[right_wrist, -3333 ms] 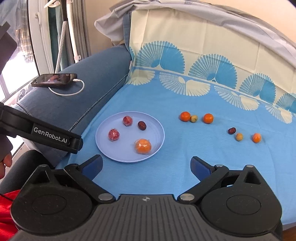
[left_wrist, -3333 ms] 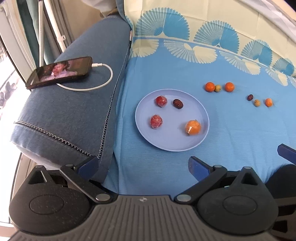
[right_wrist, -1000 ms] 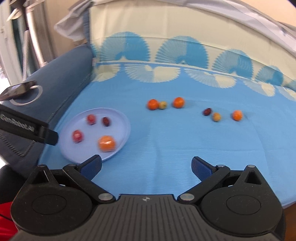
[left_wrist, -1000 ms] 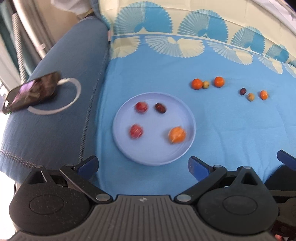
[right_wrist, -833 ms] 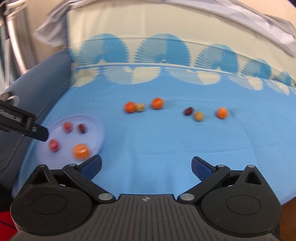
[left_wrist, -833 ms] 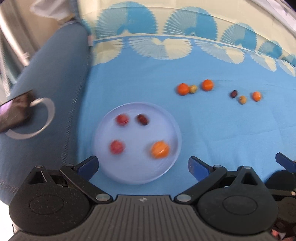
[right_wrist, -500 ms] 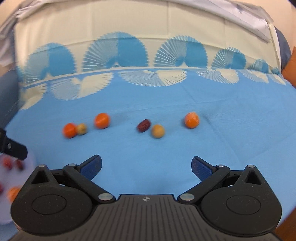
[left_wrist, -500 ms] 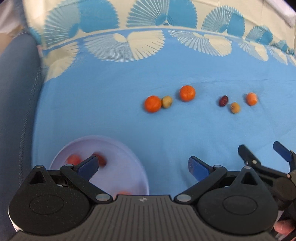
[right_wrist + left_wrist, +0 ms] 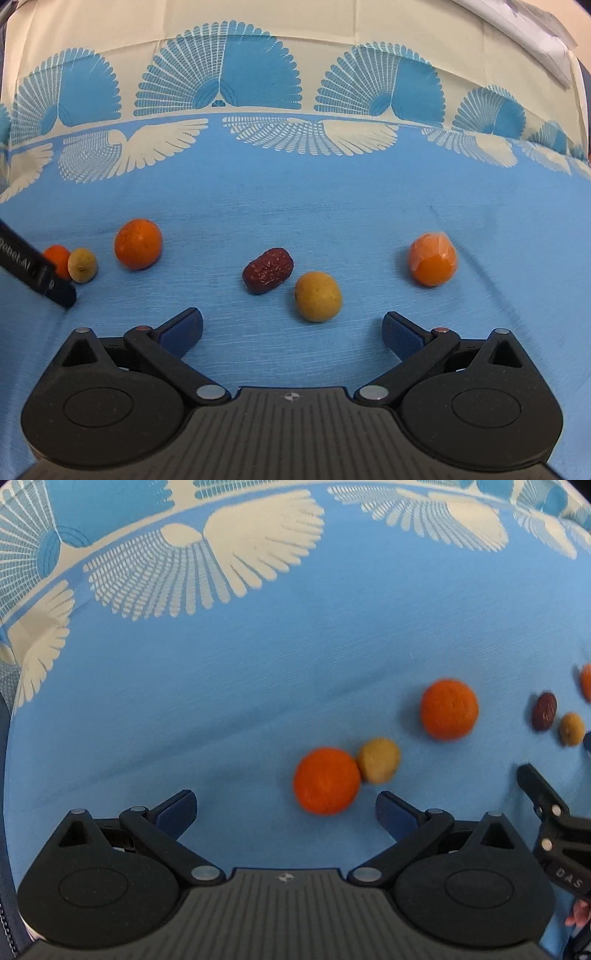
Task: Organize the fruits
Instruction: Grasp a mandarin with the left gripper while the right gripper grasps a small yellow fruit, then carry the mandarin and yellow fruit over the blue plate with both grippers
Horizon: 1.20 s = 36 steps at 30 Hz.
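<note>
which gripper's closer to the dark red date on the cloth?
Right. The right gripper is open just in front of the date, which lies slightly left of its centreline. The left gripper faces an orange, and the date is far off to its right.

Under me a blue cloth [image 9: 295,206], cream fan print [image 9: 221,70] along its far edge, cream band above that, a grey sheet [image 9: 535,22] over the back at upper right, even soft light
</note>
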Available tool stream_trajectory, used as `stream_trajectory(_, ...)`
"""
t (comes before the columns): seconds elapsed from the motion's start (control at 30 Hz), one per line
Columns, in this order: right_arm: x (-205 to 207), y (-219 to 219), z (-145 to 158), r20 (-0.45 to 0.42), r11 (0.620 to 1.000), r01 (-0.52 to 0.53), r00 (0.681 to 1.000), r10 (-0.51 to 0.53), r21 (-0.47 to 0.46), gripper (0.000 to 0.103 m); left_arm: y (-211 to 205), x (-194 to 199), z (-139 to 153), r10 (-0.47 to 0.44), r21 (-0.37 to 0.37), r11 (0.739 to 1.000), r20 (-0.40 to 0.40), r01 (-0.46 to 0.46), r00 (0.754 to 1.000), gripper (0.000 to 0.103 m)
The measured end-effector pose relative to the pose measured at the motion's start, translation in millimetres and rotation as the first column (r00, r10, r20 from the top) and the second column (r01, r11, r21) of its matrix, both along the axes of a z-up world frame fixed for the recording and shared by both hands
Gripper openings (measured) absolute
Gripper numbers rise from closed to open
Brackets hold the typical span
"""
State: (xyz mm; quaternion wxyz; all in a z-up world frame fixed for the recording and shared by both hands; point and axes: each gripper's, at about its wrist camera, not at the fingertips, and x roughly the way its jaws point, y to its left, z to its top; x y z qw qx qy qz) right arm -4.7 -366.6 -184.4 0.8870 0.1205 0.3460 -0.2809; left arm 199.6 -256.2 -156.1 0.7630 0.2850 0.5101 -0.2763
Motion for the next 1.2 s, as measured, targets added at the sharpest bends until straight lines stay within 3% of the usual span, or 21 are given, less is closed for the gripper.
stream_trajectory(0.1, 2, 0, 1, 0.006, 1.0, 0.005, 1.0, -0.005, -0.003, 0.1, -3, 2, 3, -0.026, -0.015, 1.0, 0.016, 0.026, 1.0, 0.102)
stream_trajectory(0.13, 0, -1, 2, 0.018, 1.0, 0.014, 1.0, -0.014, -0.003, 0.088, -3, 1, 5, -0.03, -0.031, 0.999, 0.027, 0.031, 0.999, 0.091)
stream_trajectory(0.17, -3, -2, 5, 0.035, 1.0, 0.025, 0.999, -0.025, -0.013, 0.063, -3, -1, 7, -0.038, -0.05, 0.998, 0.035, 0.04, 0.999, 0.077)
stream_trajectory(0.2, -6, -3, 7, 0.048, 0.999, 0.031, 0.998, -0.03, -0.023, 0.051, -3, -2, 9, -0.059, -0.063, 0.996, 0.024, 0.06, 0.998, 0.046)
stream_trajectory(0.23, -7, -5, 9, 0.053, 0.999, 0.04, 0.998, -0.039, -0.028, 0.033, -3, -3, 10, -0.077, -0.07, 0.995, 0.008, 0.077, 0.997, 0.038)
stream_trajectory(0.27, -9, -8, 9, 0.058, 0.998, 0.058, 0.997, -0.057, -0.026, 0.027, -5, -5, 11, -0.083, -0.075, 0.994, 0.015, 0.083, 0.996, 0.038)
stream_trajectory(0.4, -16, -10, 14, 0.096, 0.997, 0.071, 0.993, -0.068, -0.03, 0.027, 3, -15, 17, -0.097, -0.071, 0.993, 0.037, 0.1, 0.995, 0.038)
stream_trajectory(0.57, -27, -7, 22, 0.134, 0.993, 0.077, 0.989, -0.065, -0.085, 0.027, 32, -42, 58, 0.015, -0.102, 0.995, 0.046, -0.011, 0.999, 0.038)
stream_trajectory(0.7, -43, -8, 34, 0.083, 0.992, 0.123, 0.989, -0.121, -0.021, 0.027, 64, -79, 102, 0.046, -0.146, 0.989, 0.072, -0.035, 0.996, 0.038)
stream_trajectory(0.83, -73, 6, 73, 0.103, 0.986, 0.164, 0.981, -0.166, 0.019, 0.027, 103, -119, 134, 0.061, -0.171, 0.984, 0.103, -0.043, 0.993, 0.038)
stream_trajectory(0.93, -103, 34, 106, 0.117, 0.992, 0.118, 0.986, -0.121, 0.031, 0.027, 136, -155, 152, 0.077, -0.177, 0.982, 0.106, -0.057, 0.991, 0.038)
stream_trajectory(1.2, -163, 141, 175, 0.148, 0.987, -0.158, 0.977, 0.153, 0.026, 0.027, 221, -235, 169, 0.154, -0.198, 0.97, 0.069, -0.138, 0.986, 0.038)
